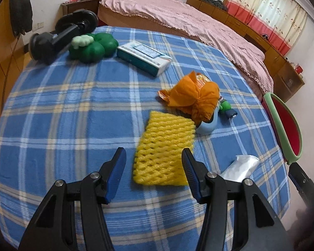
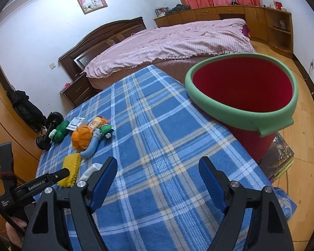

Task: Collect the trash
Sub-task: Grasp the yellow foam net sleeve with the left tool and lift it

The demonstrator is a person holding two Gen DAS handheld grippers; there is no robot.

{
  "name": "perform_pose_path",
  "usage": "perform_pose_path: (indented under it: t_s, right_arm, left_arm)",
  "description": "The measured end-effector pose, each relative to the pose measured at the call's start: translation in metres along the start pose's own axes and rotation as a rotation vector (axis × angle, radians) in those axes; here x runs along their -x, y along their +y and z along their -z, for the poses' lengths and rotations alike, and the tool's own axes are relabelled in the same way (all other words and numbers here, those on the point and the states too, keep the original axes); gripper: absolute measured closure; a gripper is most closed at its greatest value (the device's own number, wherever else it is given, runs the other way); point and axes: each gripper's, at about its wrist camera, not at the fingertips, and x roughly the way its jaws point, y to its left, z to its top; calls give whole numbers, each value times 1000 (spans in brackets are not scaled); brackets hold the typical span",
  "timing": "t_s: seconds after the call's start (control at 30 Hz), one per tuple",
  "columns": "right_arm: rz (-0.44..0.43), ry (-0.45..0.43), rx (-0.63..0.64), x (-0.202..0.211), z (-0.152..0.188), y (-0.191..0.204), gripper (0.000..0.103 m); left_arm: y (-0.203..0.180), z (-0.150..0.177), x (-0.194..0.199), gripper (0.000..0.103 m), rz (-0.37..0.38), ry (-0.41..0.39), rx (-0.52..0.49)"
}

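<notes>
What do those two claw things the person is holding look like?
Both the left gripper and the right gripper are matte black plastic claws with silver pivot bolts and ribbed blue pads on two fingers. The right view shows white "GenRobot.AI" lettering on the left gripper's side.

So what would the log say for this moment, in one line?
left claw: open, over yellow foam net | right claw: open, empty | red bucket: nothing visible inside

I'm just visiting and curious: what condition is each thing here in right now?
left gripper: open, empty, over the yellow net
right gripper: open, empty
yellow foam fruit net: lying flat, untouched
orange paper: crumpled
red bin: upright, looks empty
box: closed, lying flat
clear plastic wrapper: lying crumpled
</notes>
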Motion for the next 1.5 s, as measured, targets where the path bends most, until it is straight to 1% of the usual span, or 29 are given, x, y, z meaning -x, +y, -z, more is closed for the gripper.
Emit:
perform_pose_path:
  t_s: [0.07,0.17,0.23,0.37,0.43,0.5,0.53,0.57,0.6,0.67,0.7,0.77,0.83,0.9,1.0,1.17,1.33,1.5]
  right_arm:
    - [1,7,-7,-3,0,-3,21]
    - [1,13,-13,-5,1,-6,21]
    - [1,17,-18,-7,1,-8,21]
    - [1,29,-27,-10,2,-12,21]
    - [0,33,-29,-12,1,-13,21]
    - [0,35,-29,-13,1,-13,21]
    - [0,36,-30,-14,1,-14,21]
    - [-1,38,-32,-15,1,-15,21]
    - [-2,40,-34,-15,1,-16,21]
    - [-1,47,-35,-17,1,-16,21]
    - [-1,50,-35,-18,1,-16,21]
    - [-2,53,-31,-18,2,-15,21]
    - [-2,53,-25,-18,2,-13,21]
    - [-3,52,-19,-18,2,-10,21]
    - [-7,49,-7,-16,2,-6,21]
    - [-31,50,21,-14,1,6,21]
    - [-56,37,74,-10,-1,26,21]
    - [-93,51,120,-14,1,50,21]
  left_arm:
    - [-5,0,-1,47,-15,-12,-18]
    - [-11,0,-4,43,-26,-20,-37]
    - [-17,1,-6,42,-45,-30,-63]
    - [-30,5,-11,42,-92,-45,-129]
    - [-34,5,-13,42,-122,-50,-150]
    - [-37,6,-14,42,-134,-57,-161]
    - [-37,5,-14,45,-131,-59,-159]
    - [-38,5,-14,50,-123,-61,-153]
    - [-38,4,-13,54,-98,-64,-150]
    - [-38,4,-12,69,-56,-66,-144]
    - [-38,4,-11,73,-35,-69,-136]
    - [-36,6,-9,85,-8,-80,-126]
    - [-36,7,-4,90,10,-95,-123]
    - [-33,6,3,91,24,-120,-118]
    - [-29,5,14,91,24,-155,-109]
    - [-14,4,27,91,22,-180,-70]
    - [6,6,38,91,5,-198,-27]
    - [22,9,45,92,-9,-210,12]
